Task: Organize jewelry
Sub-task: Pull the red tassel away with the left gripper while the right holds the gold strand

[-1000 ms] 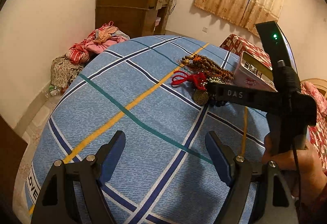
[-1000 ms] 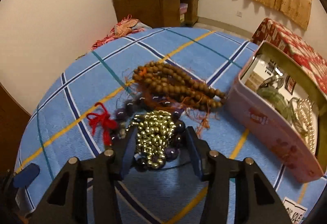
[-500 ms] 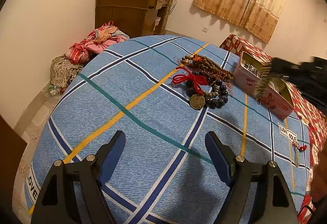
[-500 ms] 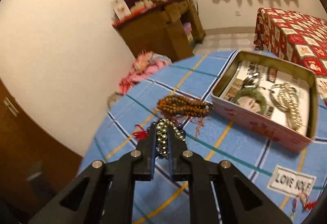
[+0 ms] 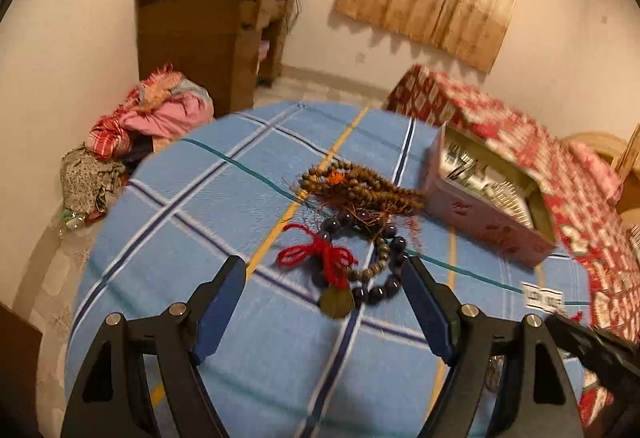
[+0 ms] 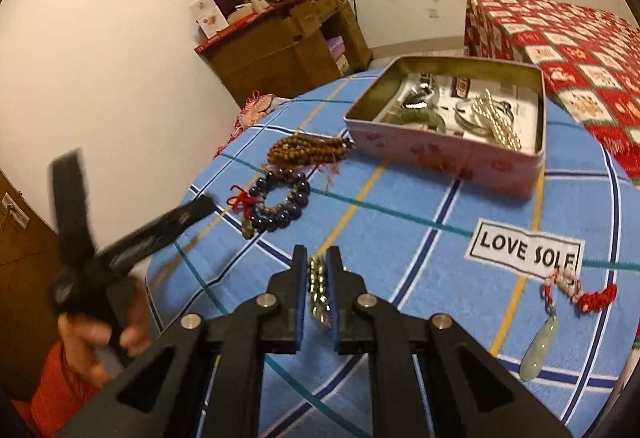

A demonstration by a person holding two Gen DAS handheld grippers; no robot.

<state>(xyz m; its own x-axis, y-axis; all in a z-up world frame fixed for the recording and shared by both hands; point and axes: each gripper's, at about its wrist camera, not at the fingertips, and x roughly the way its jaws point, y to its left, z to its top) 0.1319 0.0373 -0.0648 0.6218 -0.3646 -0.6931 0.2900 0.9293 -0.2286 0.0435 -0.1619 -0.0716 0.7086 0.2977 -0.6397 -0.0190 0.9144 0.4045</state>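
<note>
My right gripper is shut on a strand of gold beads, which hangs between its pads above the blue checked tablecloth. Beyond it stands the open pink tin holding several pieces. My left gripper is open and empty, hovering just short of a dark bead bracelet with a red tassel. The brown wooden bead necklace lies behind the bracelet, next to the tin. One finger of the left gripper shows blurred in the right wrist view.
A jade pendant on red cord lies near a "LOVE SOLE" label at the right. A red patterned bed, a wooden cabinet and a clothes pile surround the table. A hand holds the left gripper.
The right gripper shut on the gold bead strand, lifted it off the pile and drew back to the right. The left gripper came closer to the dark bracelet.
</note>
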